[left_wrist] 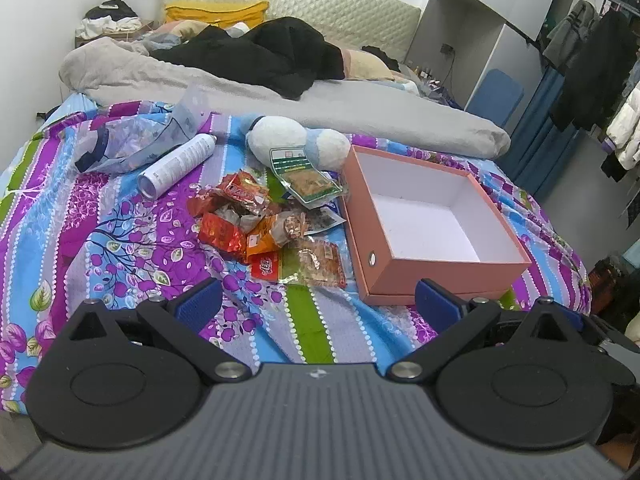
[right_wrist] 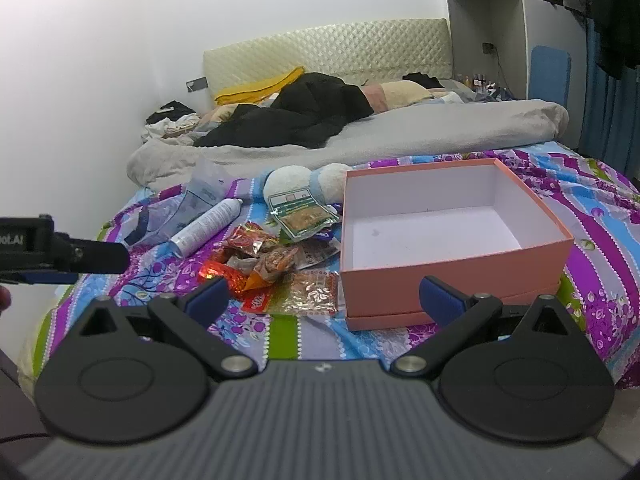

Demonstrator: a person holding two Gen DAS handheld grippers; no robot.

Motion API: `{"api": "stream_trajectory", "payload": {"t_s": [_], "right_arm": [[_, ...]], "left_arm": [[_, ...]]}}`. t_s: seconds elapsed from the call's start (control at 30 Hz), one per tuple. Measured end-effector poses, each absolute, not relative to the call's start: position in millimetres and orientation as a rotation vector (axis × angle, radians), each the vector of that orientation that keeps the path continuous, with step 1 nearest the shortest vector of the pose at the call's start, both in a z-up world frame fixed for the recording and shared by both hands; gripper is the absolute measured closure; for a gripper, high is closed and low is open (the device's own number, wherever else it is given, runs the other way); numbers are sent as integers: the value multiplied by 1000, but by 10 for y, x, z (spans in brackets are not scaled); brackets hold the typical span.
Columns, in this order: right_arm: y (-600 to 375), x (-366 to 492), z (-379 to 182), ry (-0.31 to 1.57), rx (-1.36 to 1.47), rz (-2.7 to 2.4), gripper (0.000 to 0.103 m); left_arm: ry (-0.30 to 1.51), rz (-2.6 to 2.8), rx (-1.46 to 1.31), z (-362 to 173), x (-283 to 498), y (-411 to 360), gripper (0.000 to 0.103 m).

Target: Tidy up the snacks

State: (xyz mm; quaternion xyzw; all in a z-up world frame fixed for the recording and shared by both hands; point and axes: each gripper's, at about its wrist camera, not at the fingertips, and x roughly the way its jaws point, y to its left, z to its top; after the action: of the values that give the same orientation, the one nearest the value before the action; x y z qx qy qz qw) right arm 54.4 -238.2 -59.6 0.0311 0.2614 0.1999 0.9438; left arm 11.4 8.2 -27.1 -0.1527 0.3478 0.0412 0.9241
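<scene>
A heap of snack packets [left_wrist: 260, 224] [right_wrist: 268, 264] in red, orange and clear wrappers lies on the patterned bedspread. A green-and-white packet [left_wrist: 306, 174] [right_wrist: 302, 214] leans at the heap's far side. Right of the heap stands an open pink box [left_wrist: 440, 276] [right_wrist: 452, 276] with a white, bare inside. My left gripper [left_wrist: 320, 304] hovers open near the heap's front edge, holding nothing. My right gripper [right_wrist: 324, 300] is open too, in front of the box's near wall. The left gripper's body [right_wrist: 64, 256] shows at the left of the right wrist view.
A white spray can [left_wrist: 178, 166] [right_wrist: 208, 226] and a crumpled clear plastic bag [left_wrist: 132, 140] lie left of the heap. A white-and-blue plush toy [left_wrist: 296, 140] [right_wrist: 304, 182] sits behind it. A grey duvet [left_wrist: 280, 96] and dark clothes cover the far bed.
</scene>
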Motion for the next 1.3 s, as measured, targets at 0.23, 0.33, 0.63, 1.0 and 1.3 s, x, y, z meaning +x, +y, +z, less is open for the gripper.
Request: {"api": "stream_trajectory", "payload": {"t_s": [0.23,0.33,0.63,1.0,1.3], "right_arm": [[-2373,592,-682,554,65,429,0],[-2355,605,-713,564,57,426,0],[-2463,668,-784,577,124,405,0],[-2406,716,-878,580,98,444,10],[-2237,767,-1061,575,26,451,22]], "left_arm": [[736,68,-316,-382,219,111,0],[744,57,-319,-422,260,115,0],[759,55,-306,-490,334,135,0],[782,64,-280,-708,502,214,0],[811,74,-257,-894,739,308,0]]}}
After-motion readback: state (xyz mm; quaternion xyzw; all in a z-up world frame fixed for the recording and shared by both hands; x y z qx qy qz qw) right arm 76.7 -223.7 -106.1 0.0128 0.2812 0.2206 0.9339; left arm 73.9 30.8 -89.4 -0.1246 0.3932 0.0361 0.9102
